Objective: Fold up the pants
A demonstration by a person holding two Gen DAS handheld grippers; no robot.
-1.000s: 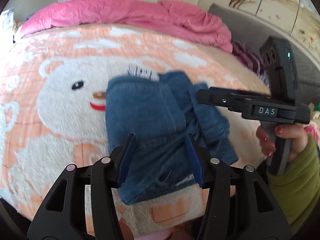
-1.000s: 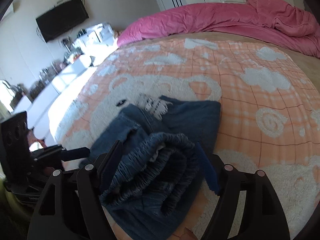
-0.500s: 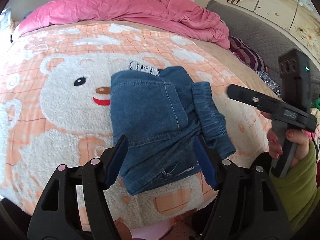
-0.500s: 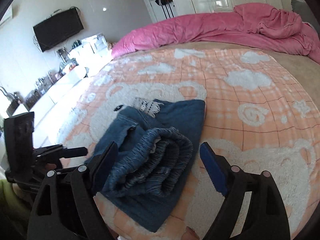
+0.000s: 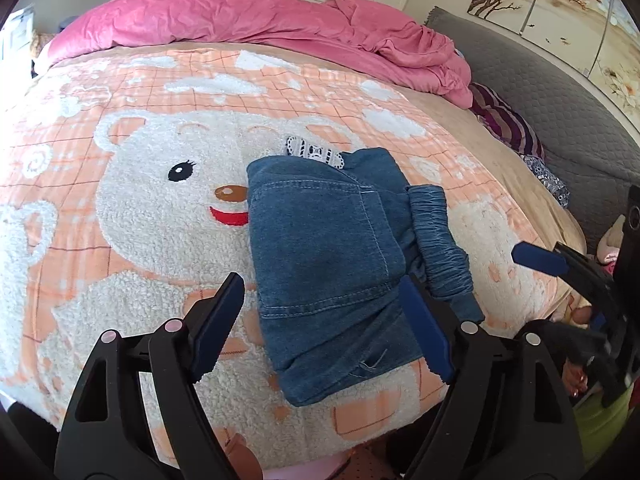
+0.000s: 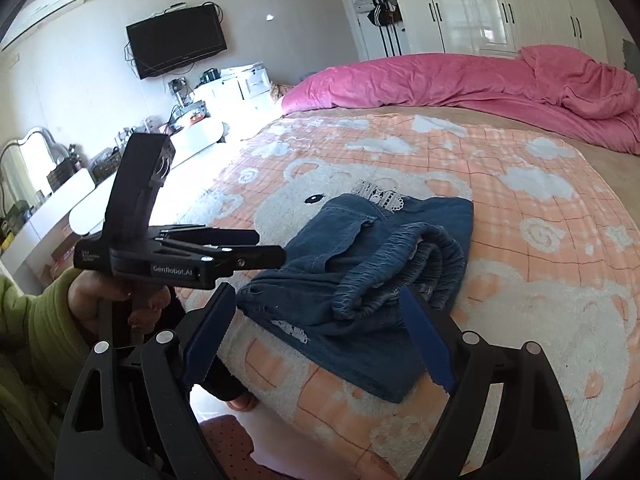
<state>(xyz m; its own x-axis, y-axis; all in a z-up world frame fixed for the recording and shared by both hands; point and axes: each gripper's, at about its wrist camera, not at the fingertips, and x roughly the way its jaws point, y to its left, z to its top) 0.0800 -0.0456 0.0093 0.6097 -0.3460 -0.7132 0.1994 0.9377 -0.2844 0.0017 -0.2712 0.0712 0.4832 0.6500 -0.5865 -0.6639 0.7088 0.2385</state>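
The blue denim pants [image 5: 332,256] lie folded into a compact bundle on the bear-print blanket [image 5: 140,208] near the bed's front edge, elastic waistband bunched on the right side. They also show in the right wrist view [image 6: 372,280]. My left gripper [image 5: 324,324] is open and empty, held back above the bundle's near edge. My right gripper [image 6: 316,340] is open and empty, just off the bundle's near corner. The left gripper also shows from the side in the right wrist view [image 6: 264,248].
A pink duvet [image 5: 260,28] is bunched along the far side of the bed. A grey headboard [image 5: 560,92] and striped cloth [image 5: 508,128] lie to the right. A TV [image 6: 176,40] and cluttered counter stand beyond the bed's left side.
Both grippers have let go and pulled back from the pants, jaws opening wider. The bundle stays folded on the blanket.
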